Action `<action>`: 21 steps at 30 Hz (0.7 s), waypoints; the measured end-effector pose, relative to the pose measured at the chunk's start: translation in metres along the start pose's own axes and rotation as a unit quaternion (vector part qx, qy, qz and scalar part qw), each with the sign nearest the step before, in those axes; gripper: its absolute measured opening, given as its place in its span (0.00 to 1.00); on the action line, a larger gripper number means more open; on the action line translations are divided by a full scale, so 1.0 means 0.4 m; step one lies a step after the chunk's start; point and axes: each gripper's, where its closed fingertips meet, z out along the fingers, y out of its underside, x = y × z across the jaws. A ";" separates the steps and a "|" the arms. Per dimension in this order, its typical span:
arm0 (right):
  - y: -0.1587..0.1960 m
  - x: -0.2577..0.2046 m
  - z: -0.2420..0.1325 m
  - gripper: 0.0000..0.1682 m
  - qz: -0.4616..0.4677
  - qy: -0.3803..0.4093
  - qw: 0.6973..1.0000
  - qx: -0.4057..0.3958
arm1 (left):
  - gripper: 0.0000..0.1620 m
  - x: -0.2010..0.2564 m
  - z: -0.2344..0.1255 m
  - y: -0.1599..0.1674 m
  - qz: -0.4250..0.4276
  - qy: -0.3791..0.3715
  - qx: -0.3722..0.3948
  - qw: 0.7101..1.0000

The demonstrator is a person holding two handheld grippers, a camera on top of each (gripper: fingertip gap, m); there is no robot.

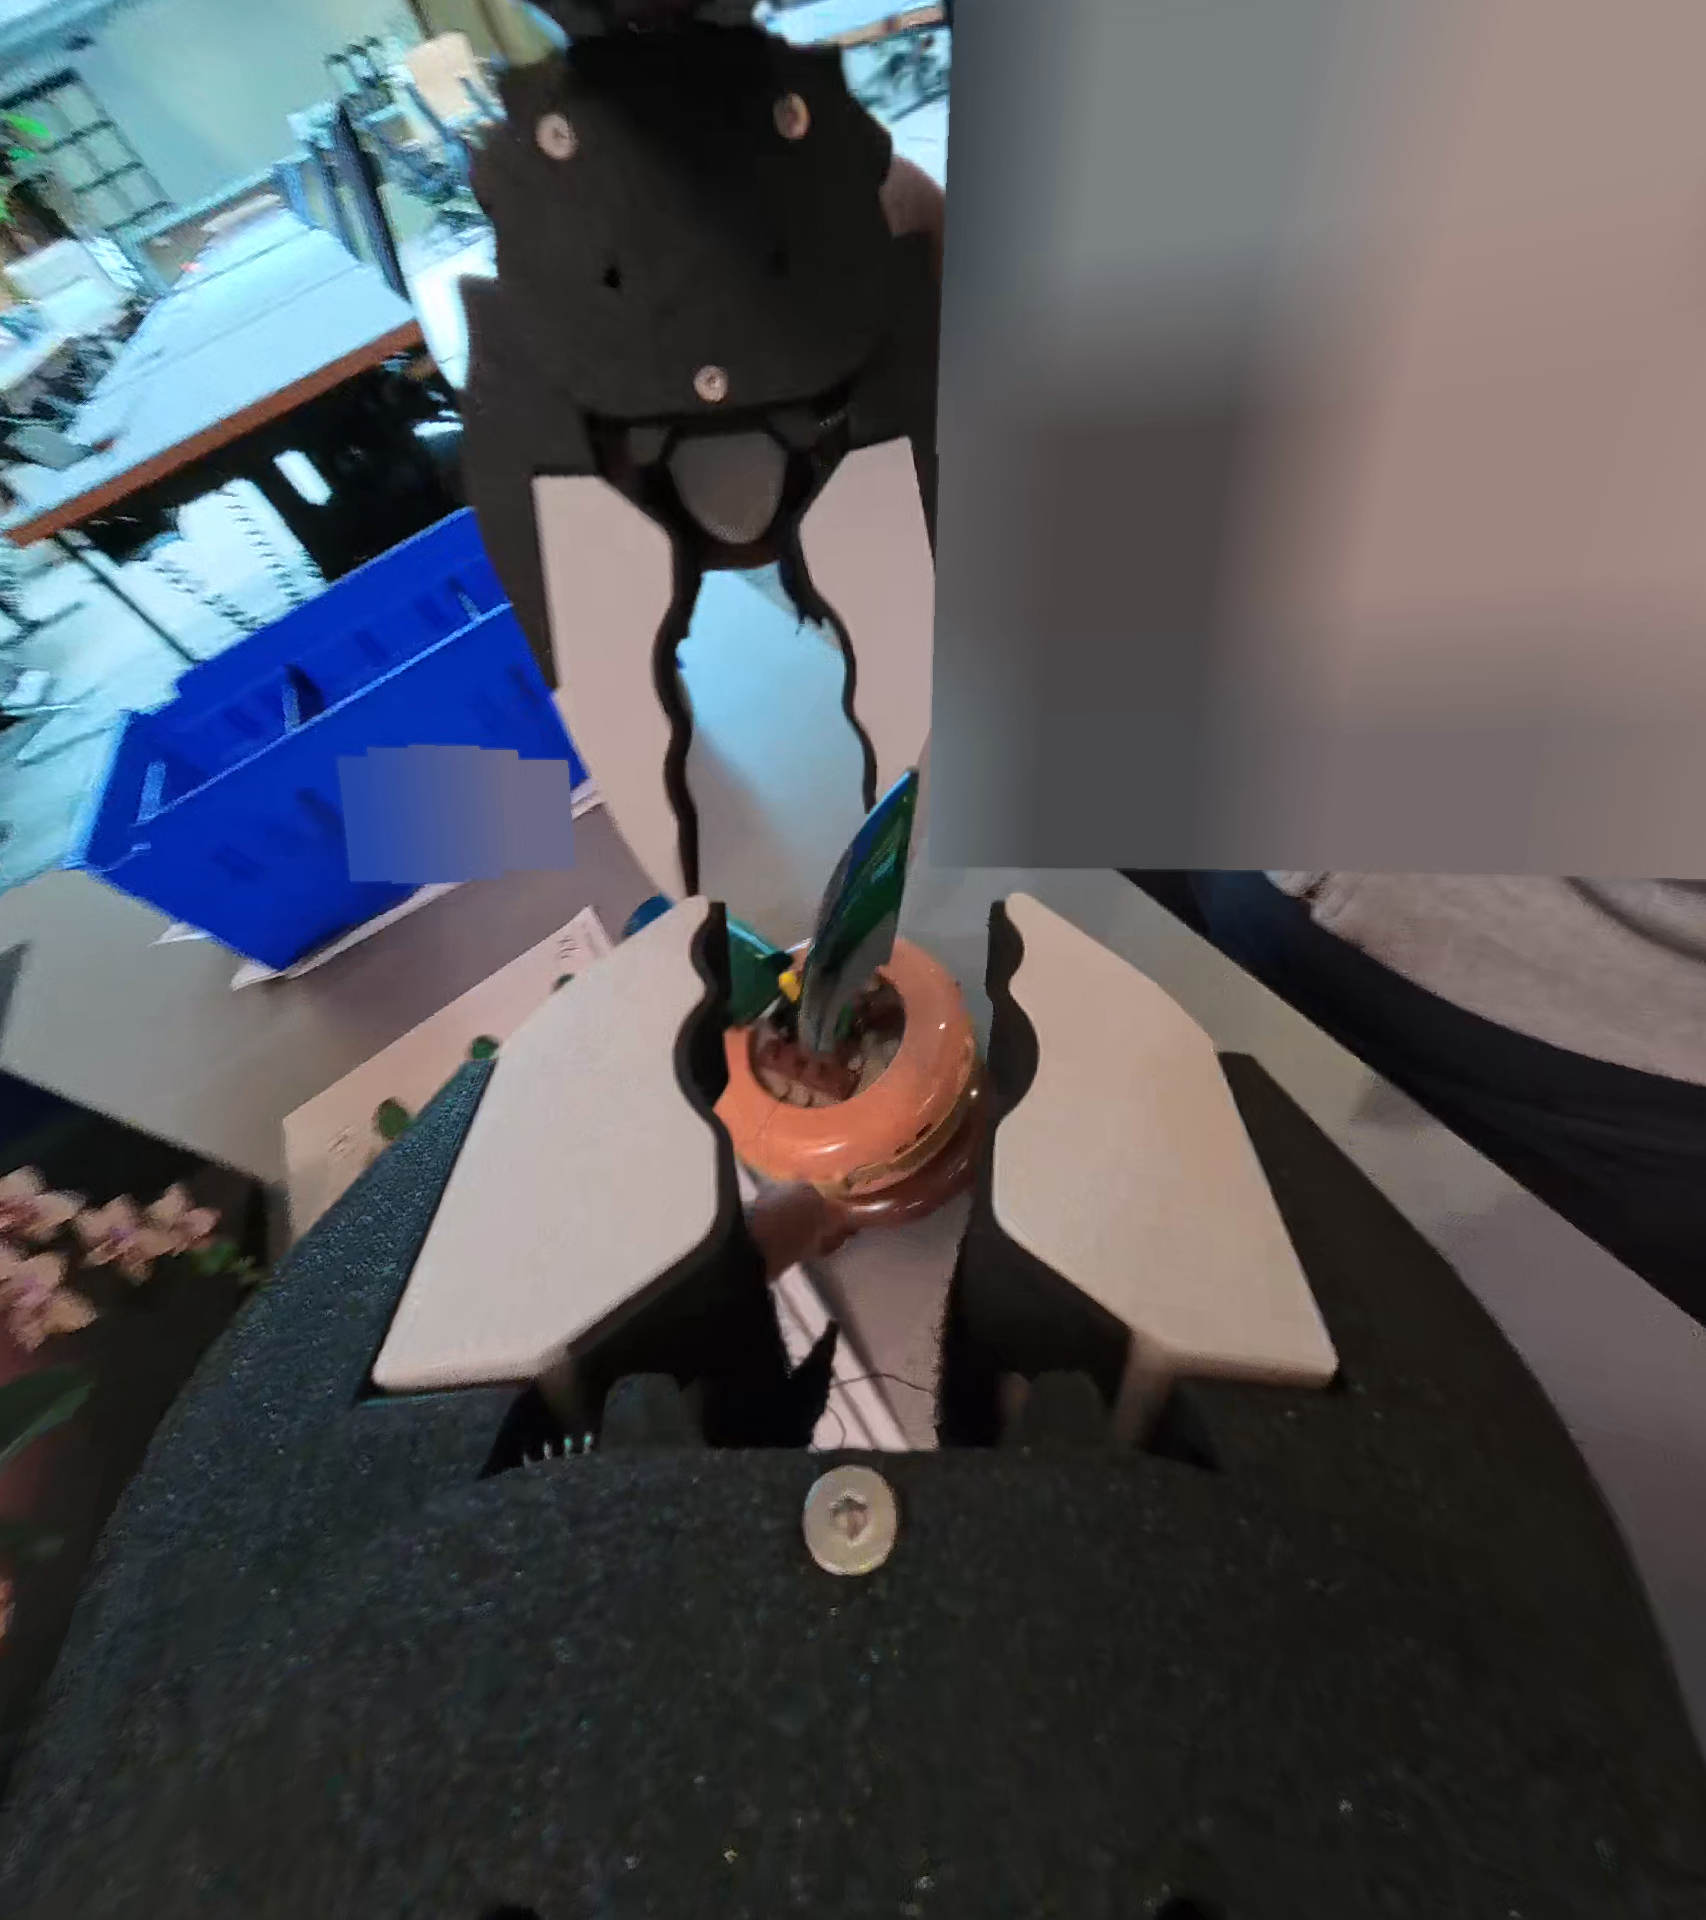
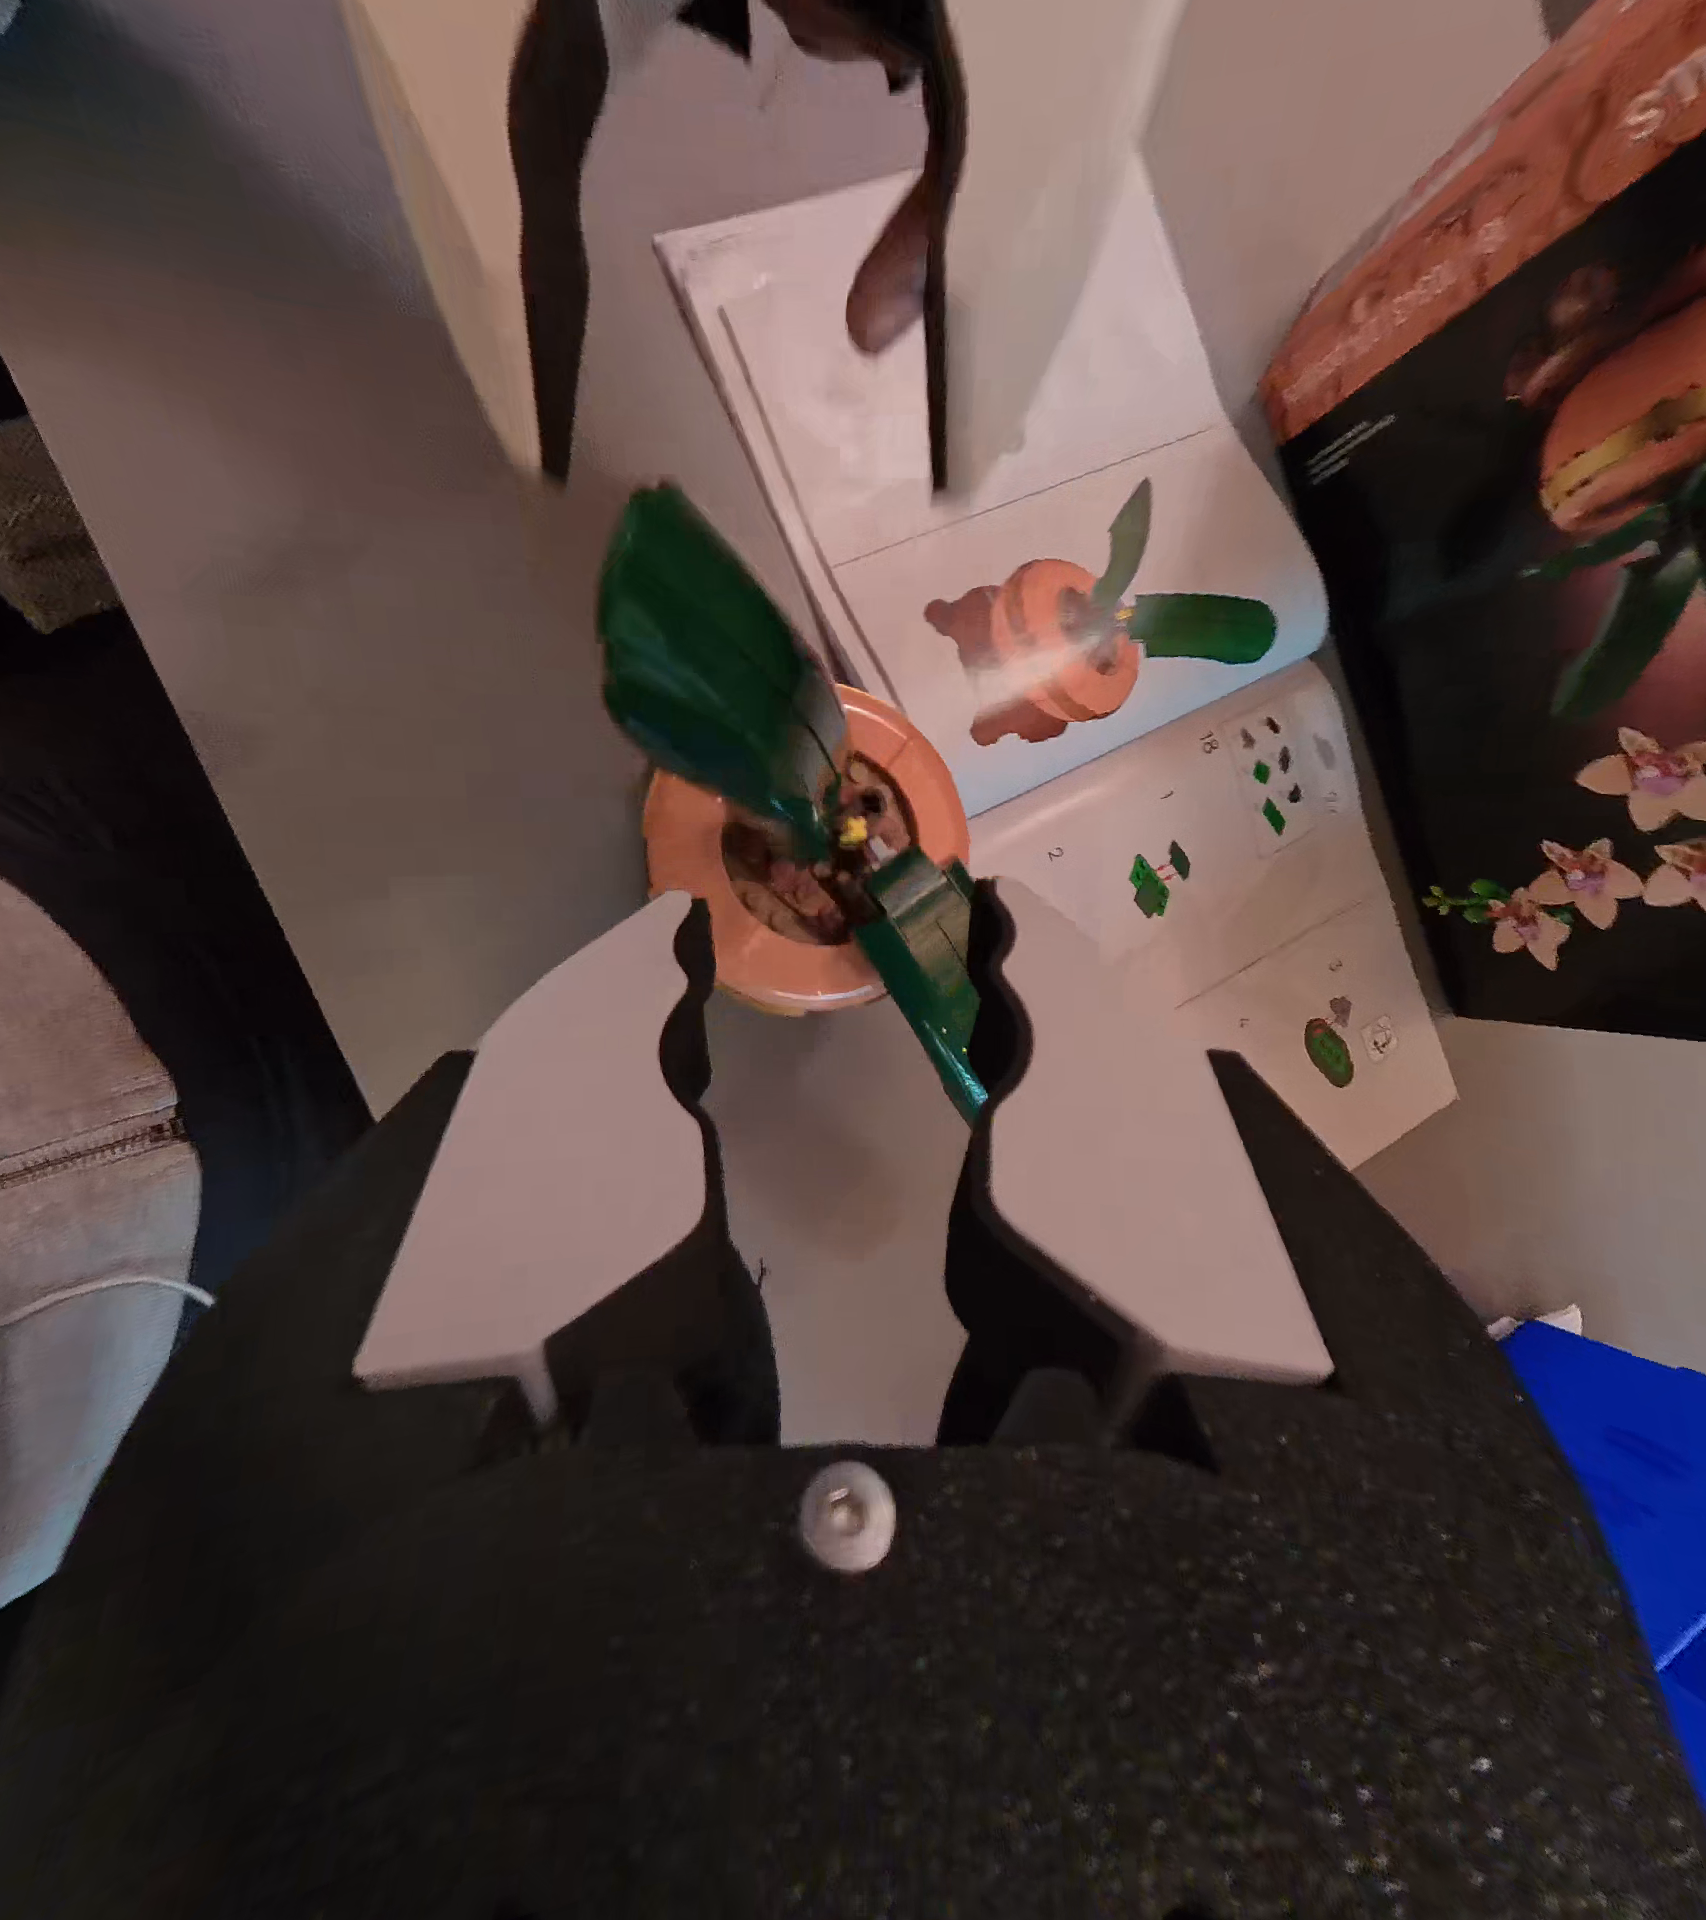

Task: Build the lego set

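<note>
An orange lego pot (image 1: 859,1101) stands on the pale table (image 1: 101,1018). One green leaf (image 1: 864,914) stands up out of it. A second green leaf (image 1: 750,971) sticks out sideways. My left gripper (image 1: 854,914) is open with the pot between its fingers, neither pad pressing on it. In the right wrist view the pot (image 2: 724,831) lies just beyond my open right gripper (image 2: 833,899). The sideways leaf (image 2: 932,966) lies along the right pad, and the other pad stands well clear. Each gripper shows in the other's view, open: the right (image 1: 776,821), the left (image 2: 745,473).
An open instruction booklet (image 2: 1088,727) lies behind the pot. The set's dark box (image 2: 1597,582) stands beside it and also shows in the left wrist view (image 1: 28,1299). A blue bin (image 1: 309,790) stands on the table. A person's grey sleeve (image 2: 18,1143) is close by. One gripper's finger ends stand about 7 cm off the other's. To reach the sideways leaf (image 2: 932,966) in a straight line is about 5 cm for my right fingers, about 10 cm for my left.
</note>
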 end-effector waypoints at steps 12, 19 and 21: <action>0.041 -0.036 0.030 0.14 -0.064 0.038 0.976 0.207 | 0.23 0.001 0.056 -0.033 0.197 -0.288 -0.105 0.931; 0.054 -0.054 0.071 0.11 -0.030 -0.009 0.975 0.219 | 0.11 0.005 0.049 -0.014 0.170 -0.315 -0.119 0.926; 0.066 -0.062 0.081 0.14 -0.004 -0.037 0.978 0.207 | 0.10 0.018 0.044 -0.008 0.160 -0.319 -0.113 0.927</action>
